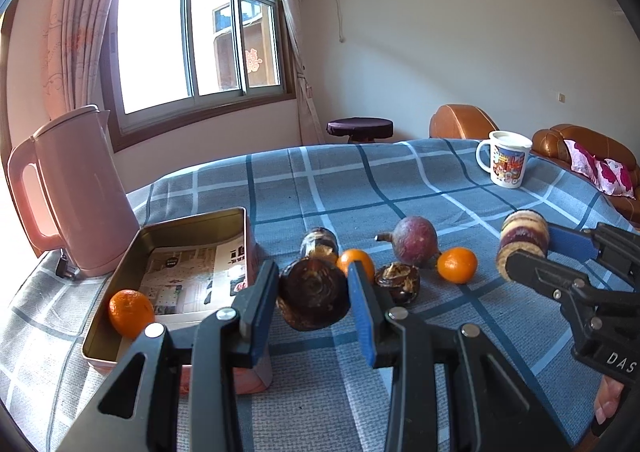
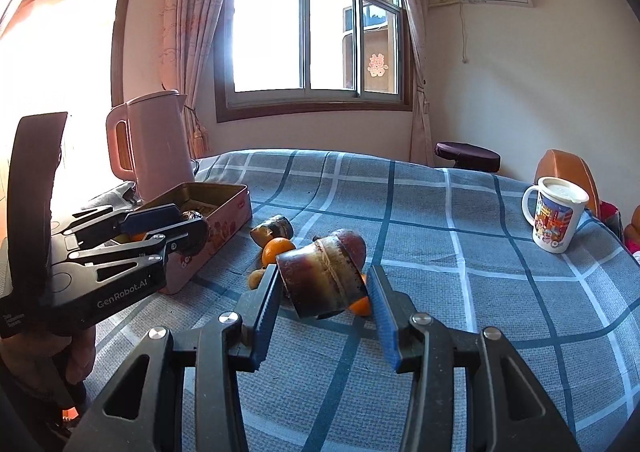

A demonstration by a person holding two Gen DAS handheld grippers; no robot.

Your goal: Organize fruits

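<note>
While the pink tin [image 1: 120, 276] lies open at the lower left of the left wrist view, we see in it one orange [image 1: 131, 312] at its near corner and a printed sheet [image 1: 192, 276] on its floor. Behind it, at the far left, stands a pink kettle [image 1: 76, 192]. Our left gripper [image 1: 314, 292] is clamped on a dark sugarcane piece [image 1: 314, 298], held above the checked cloth [image 1: 400, 180] just right of the tin. In the right wrist view, our right gripper [image 2: 322, 288] is clamped on a second cane piece [image 2: 322, 280] at the frame's centre. Beyond the fingers, mid-frame in the left view, lie a short cane stub [image 1: 320, 242], two more oranges [image 1: 354, 258] [image 1: 457, 265], a purple round fruit [image 1: 414, 246] and a small dark piece [image 1: 398, 280], all crowded close together. A printed mug [image 1: 506, 164] stands well apart at the upper right.
</note>
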